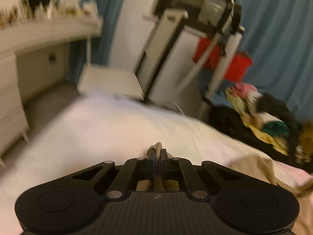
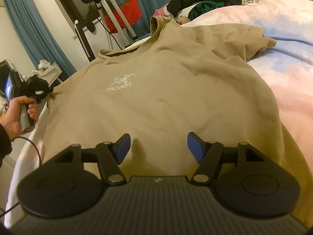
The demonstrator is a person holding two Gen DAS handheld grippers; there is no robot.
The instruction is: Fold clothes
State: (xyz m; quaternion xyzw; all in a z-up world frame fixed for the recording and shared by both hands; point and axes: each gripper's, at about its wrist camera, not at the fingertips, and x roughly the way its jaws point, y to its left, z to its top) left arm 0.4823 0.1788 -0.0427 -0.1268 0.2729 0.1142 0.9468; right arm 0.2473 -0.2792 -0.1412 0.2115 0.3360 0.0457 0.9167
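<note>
A tan T-shirt with a white chest logo lies spread on the bed, collar at the far end. My right gripper is open, its blue pads just above the shirt's near hem. My left gripper is shut on a fold of the tan shirt; more of the shirt trails at the lower right. In the right wrist view the left gripper pinches the shirt's left edge at the bed's side, held by a hand.
The bed cover is pale pink and blue. A pile of mixed clothes lies past the shirt's collar; it also shows in the left wrist view. A stand with red cloth, blue curtains and white furniture surround the bed.
</note>
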